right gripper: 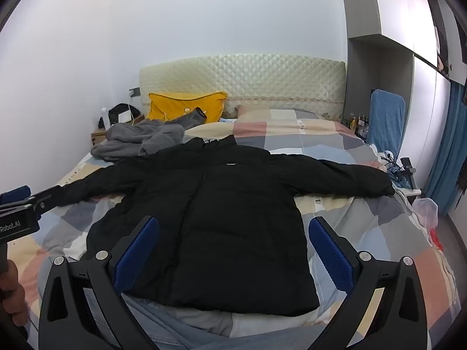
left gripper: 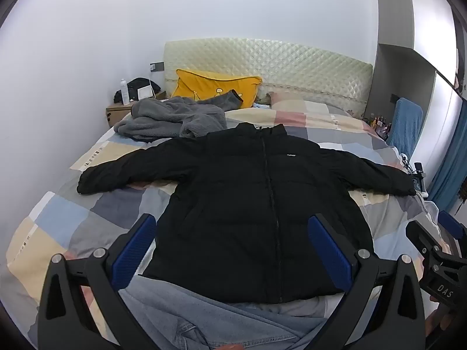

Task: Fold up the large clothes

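Observation:
A black puffer jacket [left gripper: 248, 204] lies flat and zipped on the bed, front up, collar toward the headboard, both sleeves spread out sideways. It also shows in the right wrist view [right gripper: 221, 218]. My left gripper [left gripper: 233, 233] is open and empty, held above the jacket's lower hem. My right gripper [right gripper: 233, 233] is open and empty, held above the hem a little to the right. The right gripper also shows at the right edge of the left wrist view [left gripper: 437, 250]. The left gripper shows at the left edge of the right wrist view [right gripper: 20, 204].
The bed has a checked quilt [left gripper: 96, 213] and a padded headboard [left gripper: 277, 58]. A grey fleece garment [left gripper: 172, 116] and a yellow pillow [left gripper: 213, 84] lie near the headboard. Light blue denim [left gripper: 204, 320] lies under the jacket's hem. A nightstand [left gripper: 116, 110] stands at the left, a blue chair [left gripper: 405, 122] at the right.

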The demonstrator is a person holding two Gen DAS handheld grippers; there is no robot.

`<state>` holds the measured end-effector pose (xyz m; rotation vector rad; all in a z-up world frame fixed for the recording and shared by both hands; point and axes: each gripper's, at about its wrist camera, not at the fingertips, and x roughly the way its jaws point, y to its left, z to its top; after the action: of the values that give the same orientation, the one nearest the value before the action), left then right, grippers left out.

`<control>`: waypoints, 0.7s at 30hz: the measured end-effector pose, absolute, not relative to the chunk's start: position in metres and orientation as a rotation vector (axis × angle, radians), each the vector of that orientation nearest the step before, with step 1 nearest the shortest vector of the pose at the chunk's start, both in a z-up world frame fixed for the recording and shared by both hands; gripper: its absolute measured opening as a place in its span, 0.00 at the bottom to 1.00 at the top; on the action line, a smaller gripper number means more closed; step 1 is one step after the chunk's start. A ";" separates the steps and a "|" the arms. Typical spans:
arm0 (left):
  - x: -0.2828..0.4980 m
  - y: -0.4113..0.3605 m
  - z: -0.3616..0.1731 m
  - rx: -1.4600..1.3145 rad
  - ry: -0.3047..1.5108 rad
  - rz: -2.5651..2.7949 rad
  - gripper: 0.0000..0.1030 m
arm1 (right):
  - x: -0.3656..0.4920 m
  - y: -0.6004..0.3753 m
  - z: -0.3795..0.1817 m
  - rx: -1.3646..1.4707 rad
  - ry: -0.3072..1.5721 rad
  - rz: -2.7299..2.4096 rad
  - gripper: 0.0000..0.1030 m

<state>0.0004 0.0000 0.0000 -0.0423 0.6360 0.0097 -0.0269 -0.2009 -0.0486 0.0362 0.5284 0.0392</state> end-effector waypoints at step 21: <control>0.000 0.012 -0.004 -0.039 0.618 0.015 1.00 | -0.028 -0.206 -0.049 0.044 0.527 0.034 1.00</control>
<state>-0.0003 0.0117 -0.0040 -0.0394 0.6178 0.0149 -0.0279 -0.2059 -0.0491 0.0441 0.5274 0.0343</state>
